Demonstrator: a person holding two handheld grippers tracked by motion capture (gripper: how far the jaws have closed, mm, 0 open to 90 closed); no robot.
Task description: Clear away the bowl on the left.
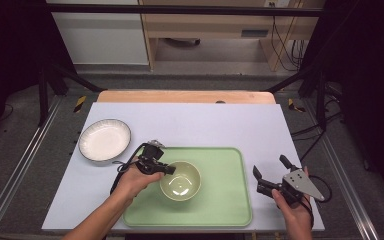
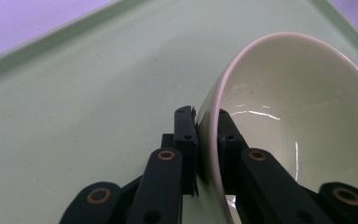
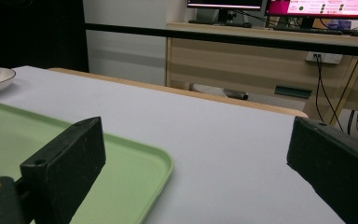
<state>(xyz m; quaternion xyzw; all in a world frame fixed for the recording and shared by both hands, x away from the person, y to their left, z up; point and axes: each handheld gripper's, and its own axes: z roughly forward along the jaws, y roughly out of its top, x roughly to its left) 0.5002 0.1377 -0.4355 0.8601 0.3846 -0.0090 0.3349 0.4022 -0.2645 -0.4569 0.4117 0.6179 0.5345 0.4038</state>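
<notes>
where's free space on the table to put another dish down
Free: the far strip of mat between the plate and the right edge, and the tray's right half. Crowded: tray's left half, where the left gripper is clamped on the bowl's rim; the right gripper hangs open beside the tray.

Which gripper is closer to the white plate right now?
Left. The left gripper is shut on the green bowl's rim, just right of the white plate. The right gripper hovers open past the tray's far side.
</notes>
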